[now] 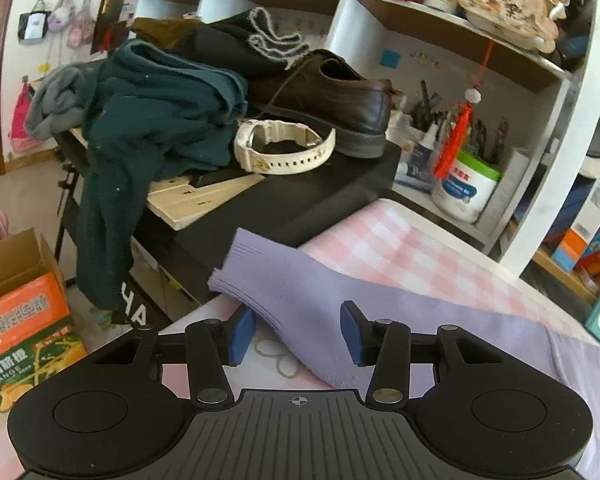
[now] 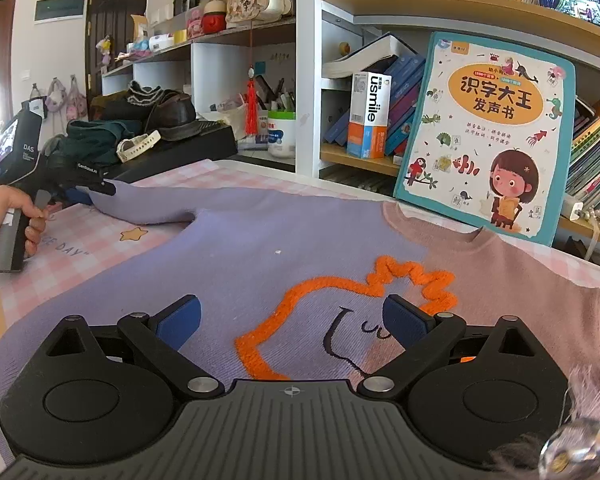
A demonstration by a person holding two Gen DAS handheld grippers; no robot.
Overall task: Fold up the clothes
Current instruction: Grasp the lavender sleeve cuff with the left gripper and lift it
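Here, laid out by part:

Sweater (image 2: 260, 248): spread flat on the worktop (image 2: 80, 240), lilac on one half, dusty pink on the other, with an orange fuzzy outline and a stitched face on the chest.
Sleeve (image 1: 284, 288): lilac, stretched toward the worktop's far corner, ribbed cuff slightly raised near the edge.
Left tongs (image 1: 298, 330): half closed, blue pads either side of the sleeve, neither pad clearly pressing the knit; gripped by a hand (image 2: 8, 220) at the left of the right wrist view.
Right tongs (image 2: 292, 322): standing wide, hovering over the sweater's chest, holding nothing.
Black box (image 1: 300, 200): just beyond the worktop's corner, bearing a brown shoe (image 1: 332, 100), a white watch (image 1: 284, 148) and a heap of dark green cloth (image 1: 156, 120).
Picture book (image 2: 488, 132): propped upright against the bookshelf, touching the worktop's far edge behind the pink shoulder.
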